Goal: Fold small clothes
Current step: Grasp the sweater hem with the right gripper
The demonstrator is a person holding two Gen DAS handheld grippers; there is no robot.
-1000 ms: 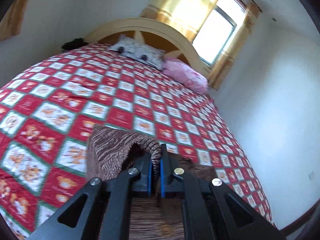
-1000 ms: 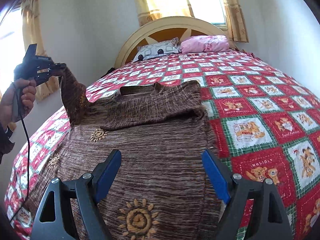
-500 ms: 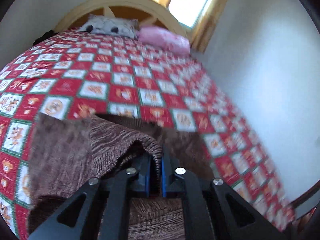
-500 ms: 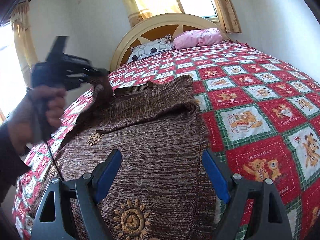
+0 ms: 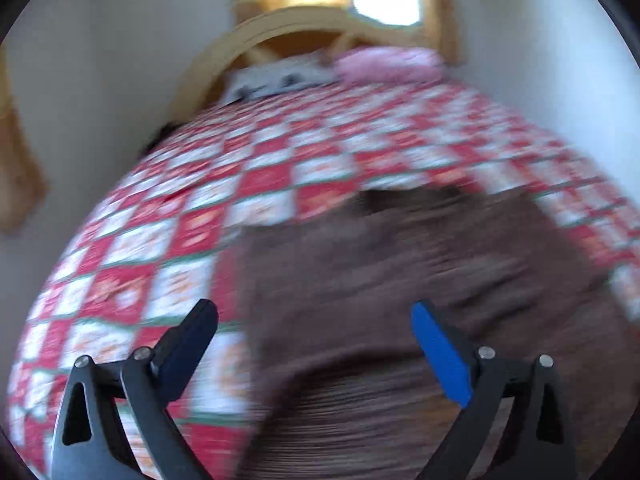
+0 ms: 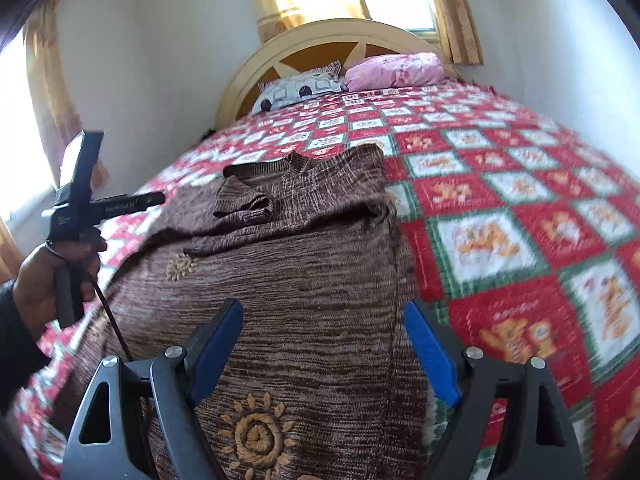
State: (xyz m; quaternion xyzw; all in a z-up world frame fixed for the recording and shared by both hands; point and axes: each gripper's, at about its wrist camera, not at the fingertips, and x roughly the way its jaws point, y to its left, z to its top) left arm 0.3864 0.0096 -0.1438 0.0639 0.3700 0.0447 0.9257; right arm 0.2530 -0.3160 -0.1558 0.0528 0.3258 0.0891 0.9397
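Bedroom, bed with a red-and-white patchwork quilt (image 6: 500, 184), pillows (image 6: 344, 80) at an arched headboard, window behind. A brown knit sweater (image 6: 312, 280) lies spread on the quilt's near-left part; one sleeve (image 6: 244, 204) sits folded across the chest, just below the collar.

Left gripper (image 5: 316, 344): jaws opening, wide apart, nothing between them, sweater below. View badly blurred. From the right view it is held off the sweater's left edge in a hand (image 6: 48, 280).

Right gripper (image 6: 324, 340): spread wide over the lower body of the sweater, gripping nothing.

Judgement: sleeve fold just laid. To do this well, lift the left tool clear without dragging the knit, check the sleeve lies flat, then match the other sleeve.
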